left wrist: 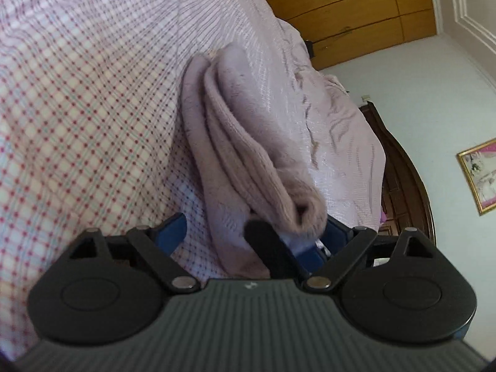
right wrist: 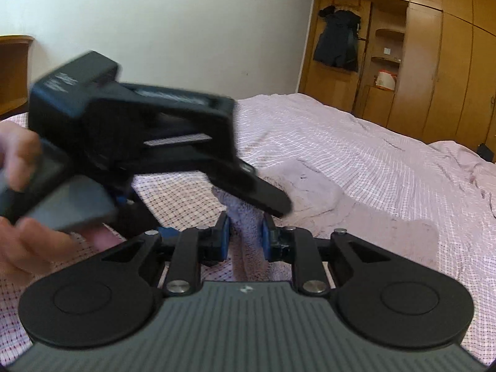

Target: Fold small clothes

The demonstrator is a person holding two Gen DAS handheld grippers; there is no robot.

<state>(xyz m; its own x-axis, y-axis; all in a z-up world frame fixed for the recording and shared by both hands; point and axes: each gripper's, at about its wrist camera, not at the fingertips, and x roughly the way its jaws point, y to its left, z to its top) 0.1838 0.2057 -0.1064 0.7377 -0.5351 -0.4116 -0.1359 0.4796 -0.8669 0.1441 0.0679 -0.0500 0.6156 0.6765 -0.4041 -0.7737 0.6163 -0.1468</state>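
Right hand-held gripper (right wrist: pixel 245 238): narrowed on a bunched strip of the garment, blue pads pressing it from both sides.
Left hand-held gripper (left wrist: pixel 248 232): blue fingers set wide either side of the cloth; a black finger, probably the other tool's, pokes in just ahead of centre; whether anything is pinched here, cannot tell. Blurred in the right wrist view, tip down at the cloth right in front of the right hand-held gripper.
Garment (left wrist: pixel 235 142): small pale mauve knit, gathered into long soft folds, one rolled end just ahead of the left fingers, the rest trailing away forward onto the bed.
Handling, as a judgement: light, limp, no stiffness at all; likely to sag and unroll once lifted; fuzzy surface should grip rubber pads well, not slippery, not fragile.
Where to take hold, as a judgement: at an edge or corner through all layers, not mid-fold, so layers stay together.
Texture: fine ribbed knit, slightly pilled, thick rounded fold edges.
Bed (left wrist: pixel 77 99): under and beyond the garment, checked pink-and-white cover, soft and wrinkled farther off.
Far beyond: wooden wardrobe (right wrist: pixel 434 62), smooth panels, dark clothing hung on it.
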